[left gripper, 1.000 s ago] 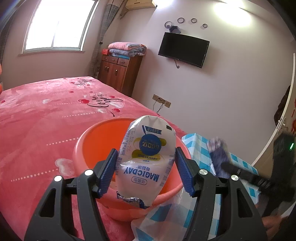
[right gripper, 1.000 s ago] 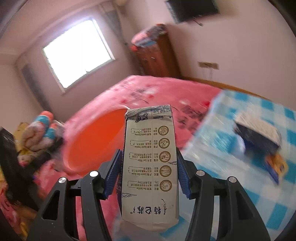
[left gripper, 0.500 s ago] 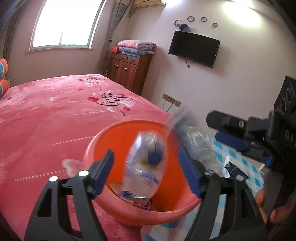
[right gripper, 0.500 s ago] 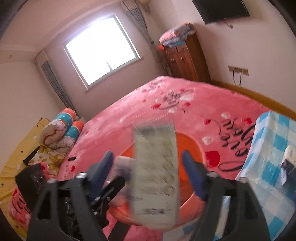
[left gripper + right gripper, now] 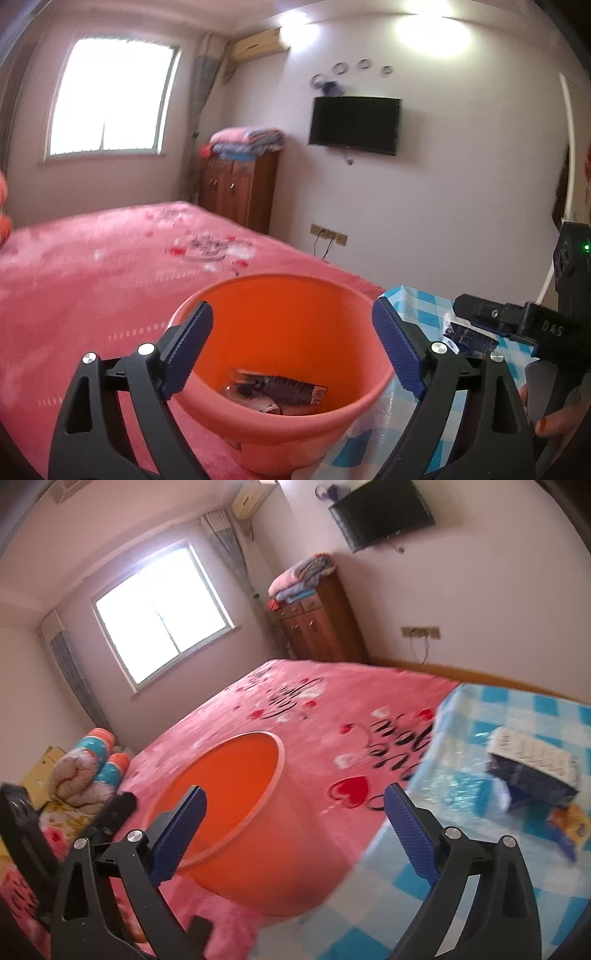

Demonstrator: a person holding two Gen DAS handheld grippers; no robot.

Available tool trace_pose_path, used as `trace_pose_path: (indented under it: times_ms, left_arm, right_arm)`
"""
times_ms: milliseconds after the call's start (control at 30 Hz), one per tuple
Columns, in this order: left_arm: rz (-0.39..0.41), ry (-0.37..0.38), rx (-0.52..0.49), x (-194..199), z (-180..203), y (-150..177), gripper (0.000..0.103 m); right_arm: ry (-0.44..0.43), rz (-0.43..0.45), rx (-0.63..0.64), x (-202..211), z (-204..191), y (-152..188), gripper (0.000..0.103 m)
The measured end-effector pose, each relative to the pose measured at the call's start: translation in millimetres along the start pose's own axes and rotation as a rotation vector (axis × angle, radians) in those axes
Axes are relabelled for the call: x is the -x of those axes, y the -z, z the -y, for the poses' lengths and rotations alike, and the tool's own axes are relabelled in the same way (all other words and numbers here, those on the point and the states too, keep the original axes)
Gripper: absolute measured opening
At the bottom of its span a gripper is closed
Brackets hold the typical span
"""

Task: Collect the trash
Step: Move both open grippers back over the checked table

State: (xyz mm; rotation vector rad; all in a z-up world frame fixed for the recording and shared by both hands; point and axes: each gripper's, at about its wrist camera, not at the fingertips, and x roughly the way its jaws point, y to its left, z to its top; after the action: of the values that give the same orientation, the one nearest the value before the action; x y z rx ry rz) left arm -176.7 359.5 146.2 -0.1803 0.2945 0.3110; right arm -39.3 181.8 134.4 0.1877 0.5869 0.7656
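Pale letters "DAS" show on the body of the right tongs, seen off to the right of the left tongs. Both tongs stand wide apart and hold nothing. Between the left tongs' blue pads sits the orange bucket, on the pink bed; crumpled wrappers lie at its bottom, their print too blurred to read. From the right wrist, the bucket lies ahead-left of the right tongs. Ahead-right, on the blue-checked table, rests a dark box with unreadable print. The bedspread carries black script and red hearts.
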Motion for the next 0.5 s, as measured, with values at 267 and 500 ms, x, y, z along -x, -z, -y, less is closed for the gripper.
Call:
trace_pose_path:
  times_ms: [267, 500]
  left_arm:
    - [0.048, 0.028, -0.043, 17, 38, 11, 0.089]
    - [0.008, 0.061, -0.088, 22, 75, 23, 0.090]
  right_arm:
    - [0.063, 0.097, 0.028, 44, 26, 22, 0.098]
    - [0.089, 0.153, -0.025, 83, 55, 40, 0.098]
